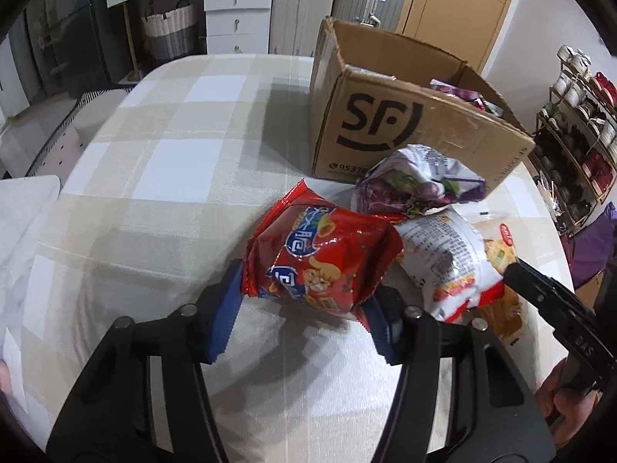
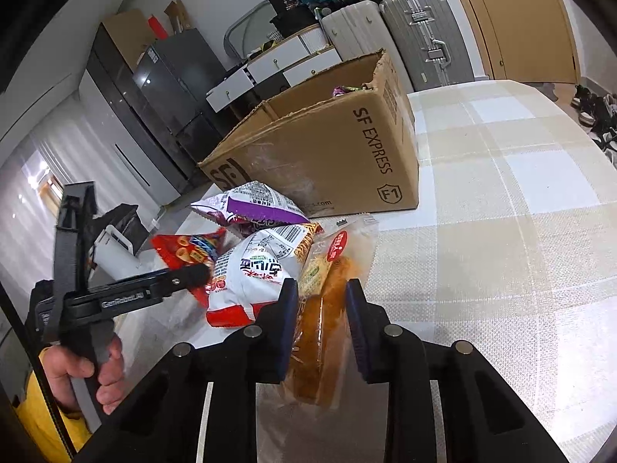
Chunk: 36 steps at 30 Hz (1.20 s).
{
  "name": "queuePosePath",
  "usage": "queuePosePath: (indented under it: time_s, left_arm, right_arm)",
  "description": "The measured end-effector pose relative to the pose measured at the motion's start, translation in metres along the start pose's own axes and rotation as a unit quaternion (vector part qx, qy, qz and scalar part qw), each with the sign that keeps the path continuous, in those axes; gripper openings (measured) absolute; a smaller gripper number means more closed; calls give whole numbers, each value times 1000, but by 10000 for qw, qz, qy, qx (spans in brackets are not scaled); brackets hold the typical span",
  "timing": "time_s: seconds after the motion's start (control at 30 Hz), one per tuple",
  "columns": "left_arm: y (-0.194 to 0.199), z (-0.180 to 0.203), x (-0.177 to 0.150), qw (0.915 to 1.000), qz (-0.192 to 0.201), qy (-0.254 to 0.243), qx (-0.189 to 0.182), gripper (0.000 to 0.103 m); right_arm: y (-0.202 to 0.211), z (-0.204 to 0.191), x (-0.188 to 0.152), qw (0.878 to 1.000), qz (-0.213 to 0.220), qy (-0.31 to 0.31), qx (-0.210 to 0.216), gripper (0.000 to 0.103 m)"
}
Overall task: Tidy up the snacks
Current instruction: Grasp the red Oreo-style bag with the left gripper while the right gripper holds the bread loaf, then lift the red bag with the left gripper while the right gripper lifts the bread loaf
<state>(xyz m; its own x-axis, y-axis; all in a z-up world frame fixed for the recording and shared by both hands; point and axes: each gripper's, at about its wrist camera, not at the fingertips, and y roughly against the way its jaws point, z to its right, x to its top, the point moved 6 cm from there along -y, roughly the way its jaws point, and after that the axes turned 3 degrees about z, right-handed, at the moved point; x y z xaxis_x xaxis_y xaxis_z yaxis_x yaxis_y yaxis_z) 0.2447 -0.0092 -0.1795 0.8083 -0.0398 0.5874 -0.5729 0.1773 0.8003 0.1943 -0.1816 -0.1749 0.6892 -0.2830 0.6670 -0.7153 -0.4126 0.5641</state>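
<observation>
Your left tongs (image 1: 302, 305) grip the red snack bag (image 1: 320, 258), right tongs (image 2: 322, 324) the bread packet (image 2: 324, 308) — the box (image 1: 405, 123) sits just beyond, far side.

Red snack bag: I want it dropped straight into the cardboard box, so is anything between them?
Yes. The purple-and-white bag lies between the red snack bag, held by the left gripper, and the cardboard box.
</observation>
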Motion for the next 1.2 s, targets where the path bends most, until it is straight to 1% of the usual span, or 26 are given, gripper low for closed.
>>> queuePosePath:
  time_s: [0.13, 0.23, 0.33, 0.37, 0.43, 0.53, 0.67, 0.73, 0.87, 1.07, 1.2]
  left_arm:
    - [13, 1, -4, 9999, 128, -83, 23, 55]
    - [17, 0, -5, 9998, 165, -61, -48, 55]
    - [22, -2, -5, 9997, 231, -65, -103, 55]
    - [24, -2, -6, 9996, 259, -73, -120, 55]
    - [26, -3, -5, 9994, 307, -83, -154, 55]
    - [31, -6, -6, 9991, 371, -65, -197, 55]
    - [43, -13, -6, 9986, 436, 47, -282, 55]
    - [49, -17, -6, 9982, 491, 89, -319, 55]
    - [60, -20, -6, 9974, 580, 128, -407, 55]
    - [80, -19, -12, 9961, 705, 116, -514, 55]
    - [95, -16, -18, 9952, 785, 99, -569, 55]
  right_arm:
    - [0, 0, -5, 9997, -163, 95, -181, 27]
    - [0, -3, -7, 9990, -279, 197, -300, 27]
    - [-2, -9, -7, 9971, -375, 449, -485, 32]
    - [-5, -12, -8, 9960, -456, 544, -540, 38]
    - [-10, -14, -10, 9940, -613, 645, -632, 42]
    - [-17, -17, -12, 9920, -727, 727, -735, 43]
    - [-19, -19, -13, 9908, -760, 768, -811, 43]
    - [-17, -18, -14, 9916, -782, 707, -753, 41]
    - [-10, -18, -13, 9959, -701, 345, -462, 33]
    - [3, -13, -20, 9975, -649, -158, -217, 30]
    - [20, -11, -26, 9974, -543, -478, -38, 29]
